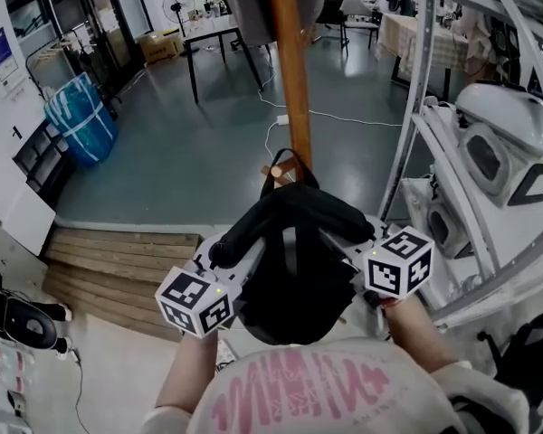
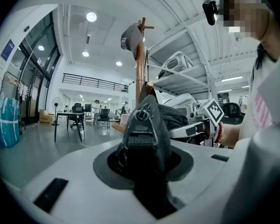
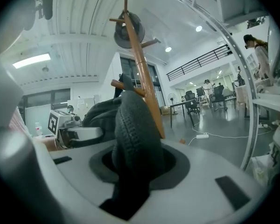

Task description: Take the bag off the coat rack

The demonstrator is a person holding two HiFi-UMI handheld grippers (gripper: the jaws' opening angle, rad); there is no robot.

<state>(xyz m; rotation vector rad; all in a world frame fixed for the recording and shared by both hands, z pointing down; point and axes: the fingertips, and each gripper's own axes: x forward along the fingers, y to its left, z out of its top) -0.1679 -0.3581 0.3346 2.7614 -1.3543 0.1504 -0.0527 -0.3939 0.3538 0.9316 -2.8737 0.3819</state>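
A black backpack (image 1: 290, 269) hangs in front of me beside the wooden coat rack pole (image 1: 291, 70). Its top loop (image 1: 285, 165) sits by a low peg; I cannot tell whether it is still hooked. My left gripper (image 1: 224, 253) is shut on a strap with a buckle (image 2: 142, 129) at the bag's left side. At the bag's right side, my right gripper (image 1: 355, 235) is shut on a padded shoulder strap (image 3: 133, 129). In both gripper views the straps fill the jaws and hide the pads. The left gripper view shows the right gripper's marker cube (image 2: 213, 111).
A grey cap (image 2: 129, 36) hangs at the rack's top. A white metal shelf frame (image 1: 412, 107) with white machine shells stands close on the right. A wooden step (image 1: 118, 260) lies at lower left, a black-legged table (image 1: 219, 34) and a blue wrapped bundle (image 1: 80, 120) farther off.
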